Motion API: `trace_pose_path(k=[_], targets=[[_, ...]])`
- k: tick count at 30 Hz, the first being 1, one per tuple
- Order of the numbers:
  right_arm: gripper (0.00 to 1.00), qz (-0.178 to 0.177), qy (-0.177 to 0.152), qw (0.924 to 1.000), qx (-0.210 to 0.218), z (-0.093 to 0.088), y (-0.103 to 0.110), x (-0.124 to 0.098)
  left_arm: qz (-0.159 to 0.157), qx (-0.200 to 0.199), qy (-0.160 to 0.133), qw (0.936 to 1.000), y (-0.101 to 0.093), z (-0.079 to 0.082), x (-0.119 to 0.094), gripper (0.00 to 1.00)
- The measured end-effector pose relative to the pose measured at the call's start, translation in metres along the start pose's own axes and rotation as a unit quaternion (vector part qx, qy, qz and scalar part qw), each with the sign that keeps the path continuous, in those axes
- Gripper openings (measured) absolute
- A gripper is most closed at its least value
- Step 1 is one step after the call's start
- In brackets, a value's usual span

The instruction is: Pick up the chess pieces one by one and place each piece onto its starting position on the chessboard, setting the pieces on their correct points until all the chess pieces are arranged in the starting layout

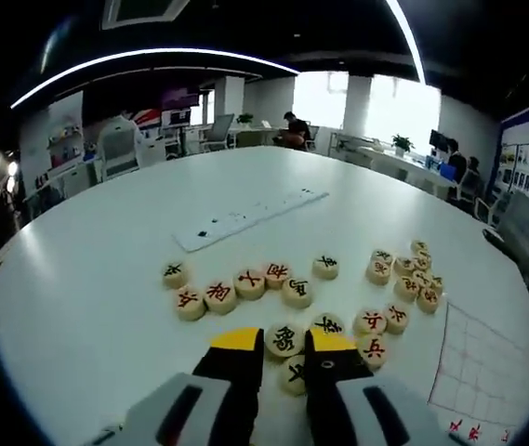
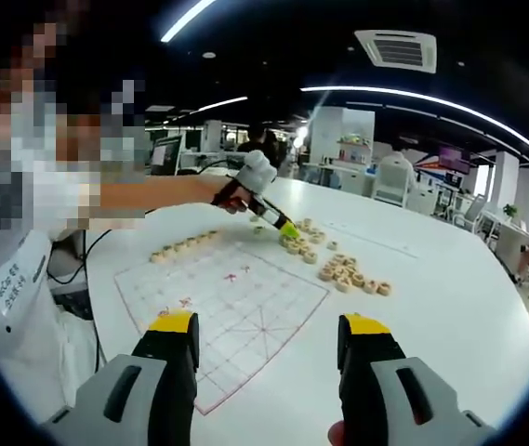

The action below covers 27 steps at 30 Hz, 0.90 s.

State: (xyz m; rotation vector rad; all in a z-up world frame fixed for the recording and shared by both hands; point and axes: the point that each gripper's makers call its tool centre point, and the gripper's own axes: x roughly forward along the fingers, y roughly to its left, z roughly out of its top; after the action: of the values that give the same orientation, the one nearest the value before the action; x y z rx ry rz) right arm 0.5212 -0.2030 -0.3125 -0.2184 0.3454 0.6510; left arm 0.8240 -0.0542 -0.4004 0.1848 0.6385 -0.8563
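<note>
Round wooden chess pieces [image 1: 250,283] with red or black characters lie loose on a white round table [image 1: 106,307]. My left gripper [image 1: 284,340] is low over them, its yellow tips pressed to both sides of one black-marked piece [image 1: 284,338]. Another piece [image 1: 292,374] sits between the jaws closer in. A corner of the paper chessboard [image 1: 482,372] shows at the right. In the right gripper view the chessboard [image 2: 236,297] lies flat, with a row of pieces [image 2: 185,245] along its far edge and loose pieces [image 2: 348,275] beyond. My right gripper [image 2: 269,339] hovers open over the board's near edge. A gloved hand [image 2: 257,172] holds the left gripper [image 2: 287,229] there.
A long white strip [image 1: 245,218] lies on the table beyond the pieces. A person [image 2: 32,242] stands at the table's left side, arm stretched over the board. Office desks and chairs [image 1: 120,149] ring the table.
</note>
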Motion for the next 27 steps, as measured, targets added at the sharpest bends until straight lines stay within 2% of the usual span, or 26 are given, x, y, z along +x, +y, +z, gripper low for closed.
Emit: trace_pose_path(k=[2, 7, 13, 20, 27], targets=[[0.6, -0.003, -0.001, 1.0, 0.003, 0.001, -0.002, 0.0, -0.009, -0.018, 0.003, 0.9998, -0.002, -0.004, 0.001, 0.2], [0.6, -0.002, 0.0, 1.0, 0.002, 0.0, 0.0, 0.0, 0.0, -0.006, 0.0, 1.0, -0.001, -0.002, 0.003, 0.19], [0.6, -0.001, 0.0, 1.0, 0.0, 0.001, 0.001, 0.0, 0.01, 0.007, -0.019, 0.9997, -0.002, 0.012, -0.007, 0.19], [0.6, 0.001, -0.001, 1.0, -0.002, 0.002, 0.002, 0.0, 0.008, 0.032, -0.029, 0.999, -0.013, 0.015, -0.05, 0.19], [0.6, 0.01, -0.011, 0.9998, -0.014, 0.014, 0.014, -0.002, -0.002, 0.036, -0.035, 0.9987, -0.042, -0.015, -0.11, 0.19]])
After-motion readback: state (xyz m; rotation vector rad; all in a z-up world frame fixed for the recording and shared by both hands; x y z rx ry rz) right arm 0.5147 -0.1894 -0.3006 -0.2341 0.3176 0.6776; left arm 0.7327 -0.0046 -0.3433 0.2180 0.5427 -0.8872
